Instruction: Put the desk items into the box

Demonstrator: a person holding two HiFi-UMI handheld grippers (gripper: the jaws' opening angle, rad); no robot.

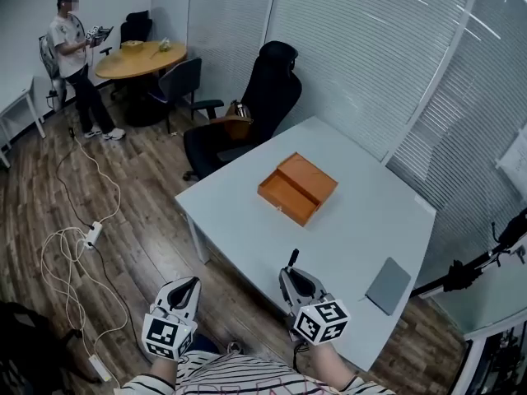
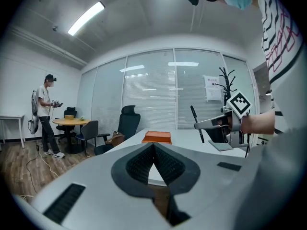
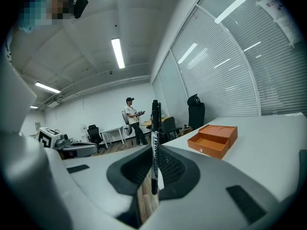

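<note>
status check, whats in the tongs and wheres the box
Right tongs shut on pen, upright. Left tongs shut, empty. Box open on table ahead, nothing in the way.

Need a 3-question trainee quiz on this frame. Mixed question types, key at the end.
1. Multiple choice: what is clamped in the right gripper?
A) a stapler
B) a black pen
C) nothing

2. True or false: the orange box on the white table is closed.

3. Fill in: the left gripper has its jaws ____, with nothing between them.

Key
1. B. The pen stands upright between the jaws.
2. False. The box lies open.
3. together
</note>
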